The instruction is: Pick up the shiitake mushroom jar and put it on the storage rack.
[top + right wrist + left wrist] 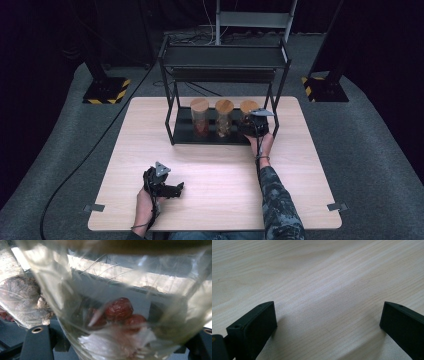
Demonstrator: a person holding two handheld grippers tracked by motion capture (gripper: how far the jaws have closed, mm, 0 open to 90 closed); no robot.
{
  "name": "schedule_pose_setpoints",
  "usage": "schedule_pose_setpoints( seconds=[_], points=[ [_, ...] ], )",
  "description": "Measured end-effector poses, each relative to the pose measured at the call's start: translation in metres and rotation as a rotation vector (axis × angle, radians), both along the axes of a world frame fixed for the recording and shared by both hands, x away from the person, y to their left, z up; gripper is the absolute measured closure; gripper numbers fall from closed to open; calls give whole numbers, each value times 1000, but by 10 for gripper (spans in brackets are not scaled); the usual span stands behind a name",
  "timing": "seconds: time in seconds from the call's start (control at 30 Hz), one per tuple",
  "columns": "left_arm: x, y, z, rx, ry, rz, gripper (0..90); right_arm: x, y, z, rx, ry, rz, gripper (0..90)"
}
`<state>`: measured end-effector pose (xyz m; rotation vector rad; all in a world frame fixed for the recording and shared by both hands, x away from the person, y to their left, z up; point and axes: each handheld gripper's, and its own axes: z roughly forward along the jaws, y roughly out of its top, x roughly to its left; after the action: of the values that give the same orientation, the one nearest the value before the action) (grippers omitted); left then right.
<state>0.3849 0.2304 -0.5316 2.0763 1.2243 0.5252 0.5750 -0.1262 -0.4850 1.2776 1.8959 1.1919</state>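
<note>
From above, a black two-tier rack (222,75) stands at the far middle of the wooden desk (215,165), and three glass jars with wooden lids sit in a row on its lower shelf. The right tongs (254,125) reach in at the right end of that row, against the rightmost jar (248,108), with the sleeved right forearm stretched across the desk behind them. How the grip sits is too small to judge from up there.

The right gripper view settles it: the jar (120,315) stands right against the camera, its clear wall between the two black jaws, which are clamped on it from either side. Through the glass show wrinkled red fruits (120,308) over something pale, a detail lost in the high view. At the left edge, the neighbouring jar (22,297) holds brownish lumps.

The left tongs (167,186) rest low near the front left of the desk, well apart from the rack. The left gripper view looks along the jaws at bare wood grain: they stand wide apart with nothing between them.
</note>
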Motion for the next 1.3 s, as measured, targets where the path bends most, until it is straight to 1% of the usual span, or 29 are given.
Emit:
schedule_pose_setpoints(
  seconds=[0.83,0.9,0.93,1.0,1.03,1.07,1.1,1.13,1.17,1.23,1.3],
  points=[
    [0,0,0,1,0,-1,2,-1,1,2,-8,16,-8,238],
    [0,0,0,0,0,-1,2,-2,2,3,-10,24,-21,226],
    [0,0,0,0,0,0,2,-2,2,3,-16,27,-27,198],
    [0,0,0,0,0,0,2,-2,2,5,-15,56,-18,138],
    [0,0,0,1,0,-1,2,-3,2,6,-18,65,-24,102],
    [0,0,0,0,0,0,2,-3,2,7,-15,85,-24,65],
    [0,0,0,0,0,0,2,-3,0,7,-7,108,-14,44],
    [0,0,0,0,0,0,2,-3,0,8,-10,130,-10,24],
    [0,0,0,0,0,-1,2,-3,-1,8,-15,160,-4,9],
    [0,0,0,0,0,-1,2,-4,-2,9,-27,184,-4,3],
    [0,0,0,0,0,0,2,-5,-3,10,-38,213,13,0]
  ],
)
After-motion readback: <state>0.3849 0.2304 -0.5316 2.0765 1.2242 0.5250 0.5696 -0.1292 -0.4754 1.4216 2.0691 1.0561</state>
